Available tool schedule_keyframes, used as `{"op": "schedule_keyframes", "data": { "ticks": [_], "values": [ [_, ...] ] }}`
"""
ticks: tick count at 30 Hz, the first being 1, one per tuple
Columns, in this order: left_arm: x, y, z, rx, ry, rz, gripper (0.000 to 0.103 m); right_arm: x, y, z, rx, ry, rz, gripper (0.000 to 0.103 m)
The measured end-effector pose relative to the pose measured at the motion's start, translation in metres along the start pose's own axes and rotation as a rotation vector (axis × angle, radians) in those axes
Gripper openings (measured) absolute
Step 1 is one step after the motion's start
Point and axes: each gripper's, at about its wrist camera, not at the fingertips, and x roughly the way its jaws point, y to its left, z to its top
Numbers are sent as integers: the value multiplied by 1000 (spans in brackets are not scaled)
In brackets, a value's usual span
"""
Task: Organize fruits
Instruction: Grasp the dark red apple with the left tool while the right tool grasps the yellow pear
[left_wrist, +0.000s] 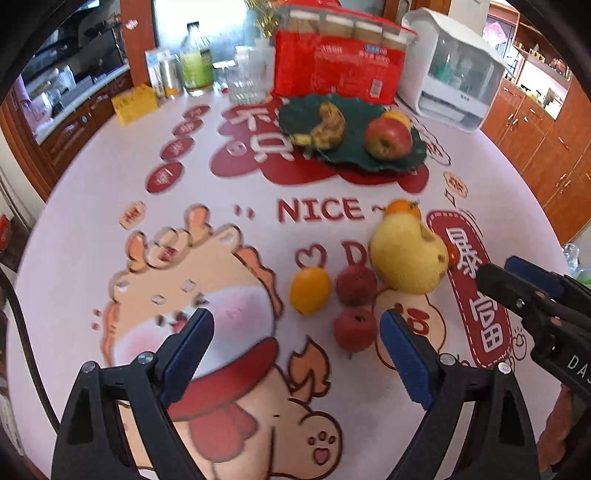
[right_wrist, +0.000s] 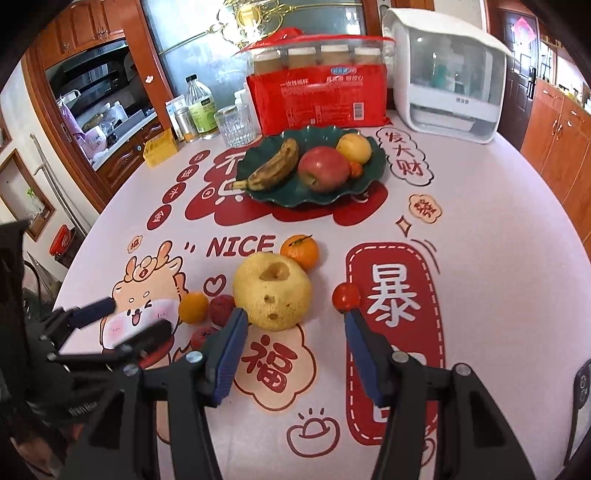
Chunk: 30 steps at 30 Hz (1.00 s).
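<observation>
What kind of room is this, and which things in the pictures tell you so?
Most likely a home kitchen or dining area. Wooden cabinets line the wall, a white countertop appliance stands on the table, and a green plate there holds a banana and an apple.

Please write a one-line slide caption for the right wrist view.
Open right gripper above the loose yellow pear, with the green fruit plate beyond on the printed tablecloth.
</observation>
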Motion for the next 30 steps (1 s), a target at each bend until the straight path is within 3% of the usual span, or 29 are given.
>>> {"op": "schedule_keyframes", "data": {
  "ticks": [2, 7, 14, 16, 30],
  "values": [
    [9, -5, -4, 1, 23, -26, 87, 4, -2, -2, 5, 9, 4, 55],
    [32, -14, -10, -12, 94, -84, 57, 13, -10, -8, 28, 31, 4, 55],
    [45, -19, -11, -58, 120, -138, 43, 18, -16, -8, 47, 40, 29, 55],
    [48, -21, -10, -60, 116, -150, 32, 20, -16, -7, 49, 41, 41, 55],
    [36, -6, -3, -56, 51, -160, 31, 42, -10, 4, 58, 73, 117, 57]
  ]
}}
